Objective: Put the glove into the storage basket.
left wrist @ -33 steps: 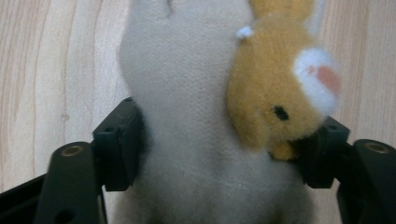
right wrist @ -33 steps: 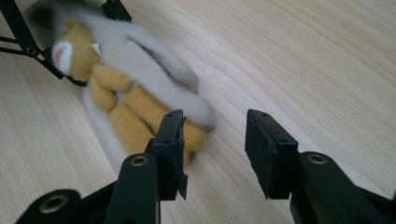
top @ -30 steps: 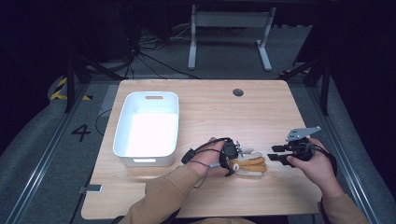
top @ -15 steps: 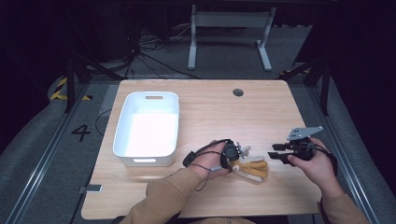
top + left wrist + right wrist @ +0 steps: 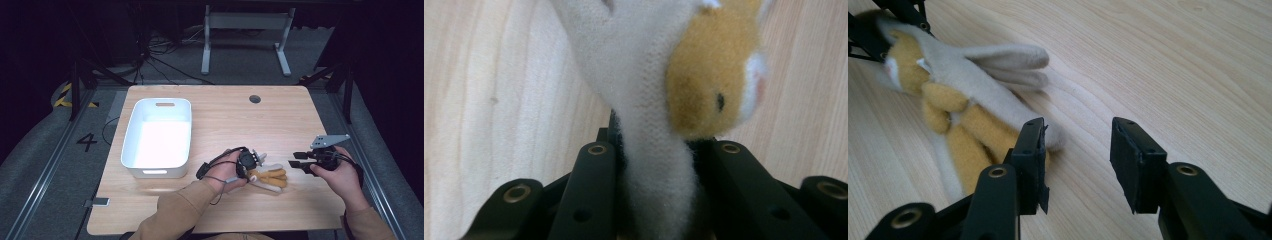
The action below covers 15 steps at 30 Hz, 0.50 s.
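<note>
At the far left of the tabletop sits the white bin, empty, well apart from where I am working. Right of it, near the front edge, my left tool is clamped on the plush toy: in the left gripper view the white part of the toy is squeezed between the two jaws, with its tan face just beyond them. The toy lies flat on the wood, stretched out toward my right hand. Farther right, my right tool hangs just beside the toy's far end with its jaws spread and nothing between them; in the right gripper view its left jaw almost touches the toy, while the right jaw stands over bare wood.

The risk I see is in the left grip. It holds only a narrow fold of soft fabric, so a quick lift could let the plush slide out and drop short of the bin. If I close the right tool now, it would probably pinch only fuzz or miss altogether.
</note>
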Available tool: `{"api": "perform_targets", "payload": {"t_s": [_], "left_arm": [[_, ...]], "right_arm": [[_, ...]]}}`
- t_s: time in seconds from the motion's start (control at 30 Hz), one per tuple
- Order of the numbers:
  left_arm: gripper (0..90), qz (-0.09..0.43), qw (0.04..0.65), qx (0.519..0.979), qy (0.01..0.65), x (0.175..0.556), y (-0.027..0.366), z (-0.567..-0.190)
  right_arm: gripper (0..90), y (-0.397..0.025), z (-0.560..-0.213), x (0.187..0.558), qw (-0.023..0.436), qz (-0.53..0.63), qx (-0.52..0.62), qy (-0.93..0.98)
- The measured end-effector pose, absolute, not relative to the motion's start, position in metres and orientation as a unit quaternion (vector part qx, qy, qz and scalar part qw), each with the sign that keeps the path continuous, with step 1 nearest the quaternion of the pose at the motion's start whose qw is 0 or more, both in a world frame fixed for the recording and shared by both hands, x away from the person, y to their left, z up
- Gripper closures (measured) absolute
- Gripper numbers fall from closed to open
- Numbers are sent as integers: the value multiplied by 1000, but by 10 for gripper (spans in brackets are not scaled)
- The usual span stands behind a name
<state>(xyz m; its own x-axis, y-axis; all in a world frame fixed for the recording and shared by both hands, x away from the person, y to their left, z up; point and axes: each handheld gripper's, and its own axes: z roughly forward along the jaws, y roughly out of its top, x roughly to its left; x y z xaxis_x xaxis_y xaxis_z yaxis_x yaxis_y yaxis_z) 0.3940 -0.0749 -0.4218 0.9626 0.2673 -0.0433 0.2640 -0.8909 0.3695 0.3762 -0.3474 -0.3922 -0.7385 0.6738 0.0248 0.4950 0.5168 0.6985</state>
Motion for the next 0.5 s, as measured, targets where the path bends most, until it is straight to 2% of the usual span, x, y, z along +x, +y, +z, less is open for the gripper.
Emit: {"api": "perform_targets", "payload": {"t_s": [0.5], "left_arm": [[740, 12, 215, 955, 204, 400, -45, -379]], "right_arm": [[594, -344, -391, 383, 112, 362, 339, 861]]}}
